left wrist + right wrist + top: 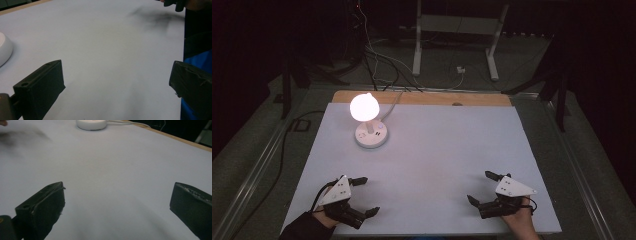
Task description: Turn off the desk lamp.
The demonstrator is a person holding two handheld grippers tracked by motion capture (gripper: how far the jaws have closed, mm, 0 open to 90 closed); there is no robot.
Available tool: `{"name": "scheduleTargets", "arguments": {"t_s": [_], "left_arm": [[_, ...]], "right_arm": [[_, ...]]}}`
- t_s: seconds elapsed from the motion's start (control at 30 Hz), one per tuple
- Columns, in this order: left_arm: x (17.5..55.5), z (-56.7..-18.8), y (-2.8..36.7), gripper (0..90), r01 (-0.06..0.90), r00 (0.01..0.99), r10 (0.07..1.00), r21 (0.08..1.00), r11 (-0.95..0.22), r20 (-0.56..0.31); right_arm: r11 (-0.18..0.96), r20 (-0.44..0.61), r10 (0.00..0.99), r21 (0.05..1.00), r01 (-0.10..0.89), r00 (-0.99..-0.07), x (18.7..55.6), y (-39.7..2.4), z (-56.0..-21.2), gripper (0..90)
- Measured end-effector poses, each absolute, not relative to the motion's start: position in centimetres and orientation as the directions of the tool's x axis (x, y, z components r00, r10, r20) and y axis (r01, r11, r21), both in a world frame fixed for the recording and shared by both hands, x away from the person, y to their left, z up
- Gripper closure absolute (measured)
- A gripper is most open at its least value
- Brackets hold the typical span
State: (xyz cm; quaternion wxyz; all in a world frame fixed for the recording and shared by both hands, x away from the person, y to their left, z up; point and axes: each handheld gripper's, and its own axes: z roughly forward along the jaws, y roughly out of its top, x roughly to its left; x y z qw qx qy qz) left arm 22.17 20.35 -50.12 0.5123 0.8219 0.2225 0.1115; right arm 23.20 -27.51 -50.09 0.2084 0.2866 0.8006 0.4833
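Observation:
A lit lamp with a glowing round bulb stands on a white round base at the back left of the white tabletop. My left gripper rests near the front left edge, jaws wide open with nothing between them. My right gripper rests near the front right edge, also wide open and empty. The lamp base sits at the left edge of the left gripper view, and the lamp base lies at the top of the right gripper view. Both grippers are well short of the lamp.
A white cable runs from the lamp base over the table's wooden back edge. Beyond it stand a white metal frame and dark floor with cables. The room around the table is dark.

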Motion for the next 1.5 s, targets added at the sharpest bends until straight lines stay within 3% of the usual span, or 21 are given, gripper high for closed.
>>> {"name": "scheduleTargets", "arguments": {"t_s": [0.97, 1.5], "left_arm": [[21.6, -49.3, 18.9, 0.4, 0.217, 0.911, 0.412, 0.878, -0.426, -0.025], [22.9, -46.6, 18.9, 0.4, 0.204, 0.877, 0.481, 0.916, -0.347, -0.013]], "right_arm": [[0.322, -0.045, 0.658, 0.919, 0.227, -0.752, 22.7, -27.5, -49.2, 0.0], [0.303, -0.021, 0.659, 0.922, 0.24, -0.751, 22.8, -27.5, -49.2, 0.0]]}}
